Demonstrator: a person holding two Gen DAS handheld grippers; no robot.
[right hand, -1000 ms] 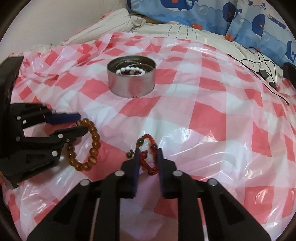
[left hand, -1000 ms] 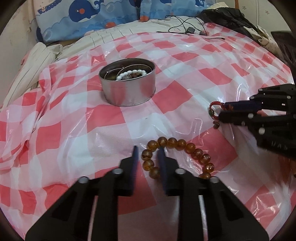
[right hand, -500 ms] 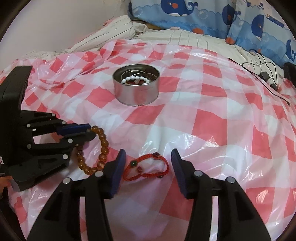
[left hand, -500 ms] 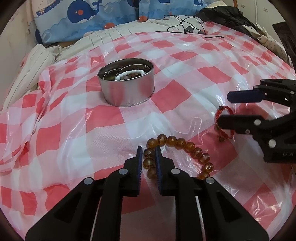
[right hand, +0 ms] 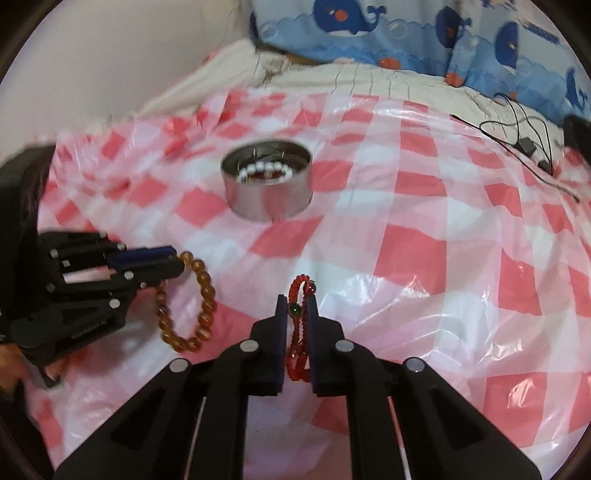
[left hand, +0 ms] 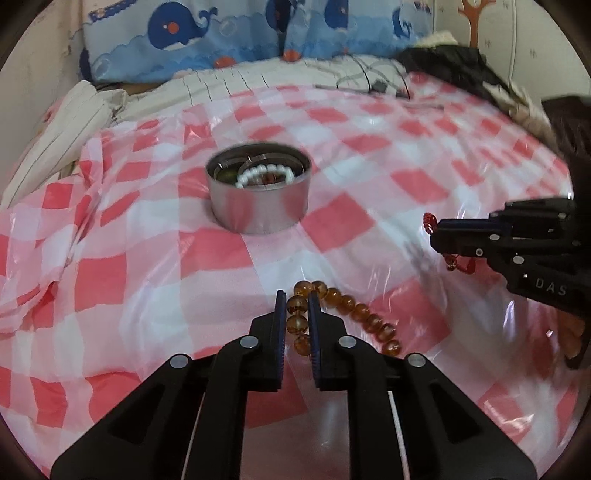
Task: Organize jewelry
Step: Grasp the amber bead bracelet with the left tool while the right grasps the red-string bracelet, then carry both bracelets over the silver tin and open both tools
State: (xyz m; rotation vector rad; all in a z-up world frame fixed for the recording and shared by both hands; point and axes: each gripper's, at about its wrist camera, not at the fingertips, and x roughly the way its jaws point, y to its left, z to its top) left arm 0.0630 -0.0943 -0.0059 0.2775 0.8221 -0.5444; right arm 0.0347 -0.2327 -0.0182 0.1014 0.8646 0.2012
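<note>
My left gripper [left hand: 297, 295] is closing its jaws on the near end of an amber bead bracelet [left hand: 354, 310], with the pads pressing the beads. In the right wrist view that bracelet [right hand: 205, 295] hangs from the left gripper [right hand: 175, 258]. My right gripper [right hand: 297, 301] is closing on a red cord bracelet [right hand: 301, 288] with a green bead, pinched upright between its pads. The left wrist view shows the right gripper [left hand: 437, 230] with the red cord [left hand: 428, 221] sticking out of it. A round metal tin [left hand: 258, 214] farther back holds a white bead bracelet [left hand: 264, 173].
A red-and-white checked plastic sheet [left hand: 147, 280] covers the bed, wrinkled at the left. Whale-print pillows [right hand: 406, 33] line the far edge. Black cables [right hand: 524, 140] lie at the back right, and dark clothing [left hand: 454, 66] is heaped beside them.
The right gripper opened wide over the red bracelet lying flat, then shut on it and lifted it. The left gripper narrowed onto the amber beads and raised them slightly.
</note>
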